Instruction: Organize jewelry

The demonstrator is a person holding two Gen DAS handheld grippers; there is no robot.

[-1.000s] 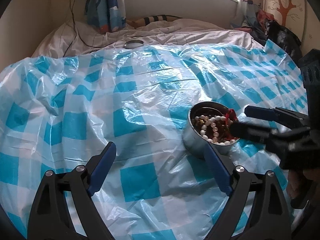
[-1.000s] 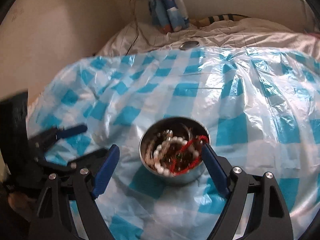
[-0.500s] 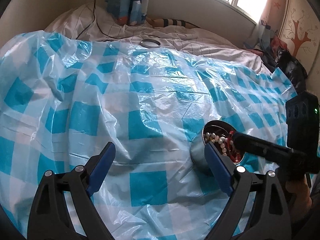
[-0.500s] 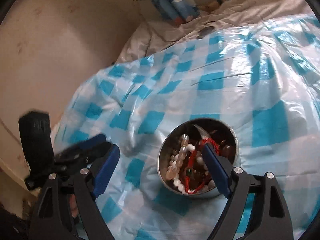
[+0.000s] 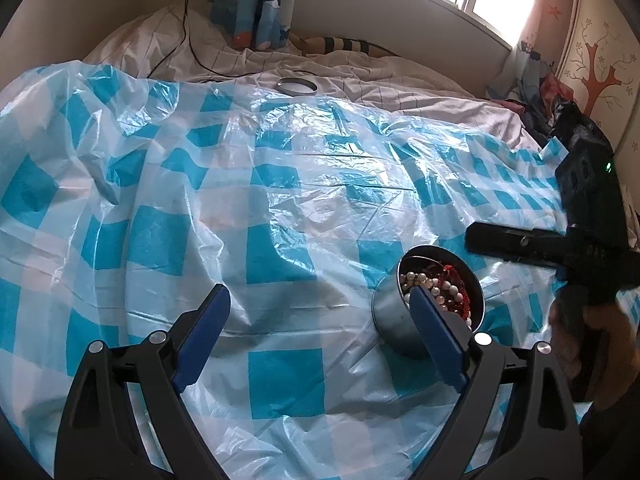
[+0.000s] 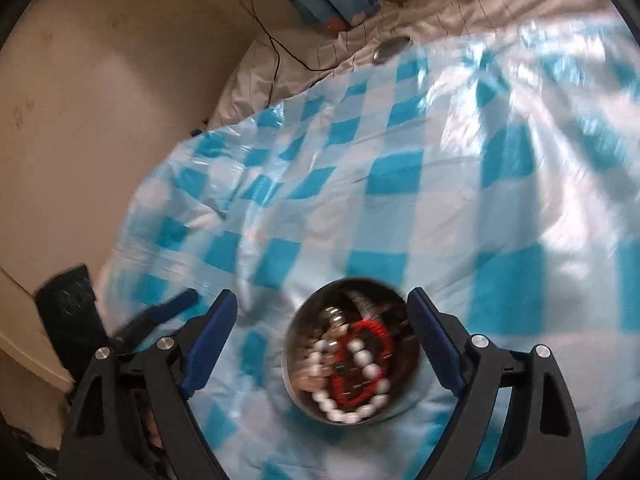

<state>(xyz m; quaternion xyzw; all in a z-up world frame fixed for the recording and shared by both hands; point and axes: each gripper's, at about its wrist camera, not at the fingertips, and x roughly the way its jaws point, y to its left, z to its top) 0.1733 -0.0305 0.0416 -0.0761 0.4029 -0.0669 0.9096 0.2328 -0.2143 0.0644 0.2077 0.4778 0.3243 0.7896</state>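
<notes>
Steel, round and lidless, the tin [image 5: 404, 322] sits on a blue-and-white checked plastic sheet [image 5: 280, 216] spread over the bed, filled with a tangle of jewelry [image 6: 352, 368]: white pearl beads and a red cord bracelet. Its lid [image 5: 297, 86] lies well apart, on the bare bedsheet beyond the plastic.

The left gripper [image 5: 316, 320] is spread wide and holds nothing; its right finger overlaps the tin's rim in the left wrist view, though contact cannot be told. The right gripper [image 6: 322, 322] is likewise wide open and empty, hovering above the tin with the tin between its fingers in its own blurred view.

Risks seem plain. The bed is soft and the plastic slick, so a sideways nudge could tip or slide the tin and spill the beads. Because the strands are knotted together, pinching one may well drag others out with it.
</notes>
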